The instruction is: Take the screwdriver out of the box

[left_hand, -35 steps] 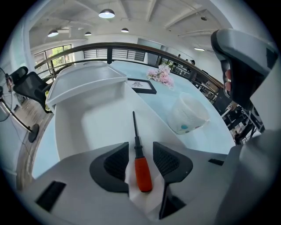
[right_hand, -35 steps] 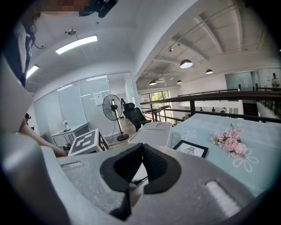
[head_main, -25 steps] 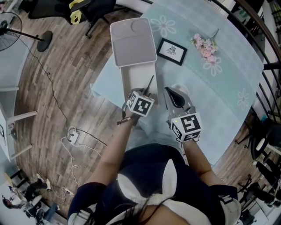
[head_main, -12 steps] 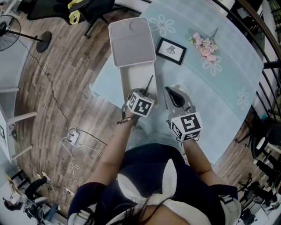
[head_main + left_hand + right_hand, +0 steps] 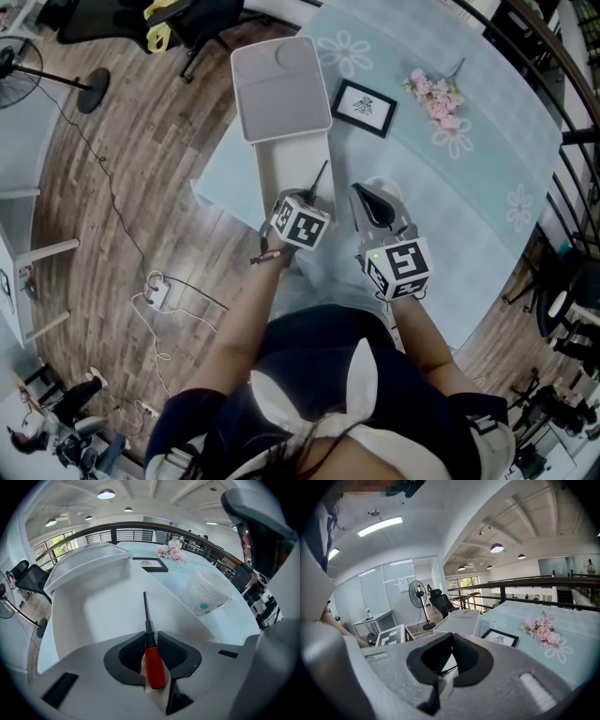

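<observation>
Screwdriver (image 5: 153,663) gripped by just-closing left tool (image 5: 151,637); right tool (image 5: 451,638) clenched, holding nothing.

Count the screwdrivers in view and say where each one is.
1. The screwdriver sits between the jaws of the left hand-held gripper, which have just been closing onto it, its shaft over the open box. Others may be hidden beneath that hand-held gripper.

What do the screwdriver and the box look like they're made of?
Screwdriver: handle looks like smooth red plastic with a slight sheen; black collar, plastic or rubber, can't tell; thin dark shaft, probably metal. Box: seems white moulded plastic, matte, going by rounded corners and even, seamless walls; the open lid looks the same.
</observation>
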{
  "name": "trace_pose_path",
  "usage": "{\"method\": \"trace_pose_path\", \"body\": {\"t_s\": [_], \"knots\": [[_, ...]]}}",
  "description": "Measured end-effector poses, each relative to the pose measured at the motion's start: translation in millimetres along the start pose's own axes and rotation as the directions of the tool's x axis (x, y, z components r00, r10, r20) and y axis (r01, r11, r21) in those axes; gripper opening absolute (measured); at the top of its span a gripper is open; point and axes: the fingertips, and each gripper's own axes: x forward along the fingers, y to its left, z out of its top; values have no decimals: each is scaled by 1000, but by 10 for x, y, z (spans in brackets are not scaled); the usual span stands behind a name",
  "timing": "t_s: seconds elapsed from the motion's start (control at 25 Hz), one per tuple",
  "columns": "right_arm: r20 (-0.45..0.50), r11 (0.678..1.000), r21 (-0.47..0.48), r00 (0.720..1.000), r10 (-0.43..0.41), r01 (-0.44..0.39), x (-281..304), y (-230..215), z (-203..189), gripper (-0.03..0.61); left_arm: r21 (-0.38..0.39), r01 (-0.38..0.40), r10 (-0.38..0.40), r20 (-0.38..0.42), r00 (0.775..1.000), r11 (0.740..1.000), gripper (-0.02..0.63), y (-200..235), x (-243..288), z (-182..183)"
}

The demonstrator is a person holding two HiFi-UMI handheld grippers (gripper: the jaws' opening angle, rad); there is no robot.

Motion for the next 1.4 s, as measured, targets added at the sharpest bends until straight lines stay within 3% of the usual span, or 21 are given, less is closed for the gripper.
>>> {"method": "trace_pose_path", "body": {"t_s": [0.48,1.4], "knots": [[3,1000,-9,1000,-13,13,-35,-73,20,-2,-47,30,-30,2,1000,998,86,17,-23,36],[26,1000,-20,1000,-13,14,-114,-55,85,-2,-70,6,-4,30,1000,998,81,82,-234,126]]}}
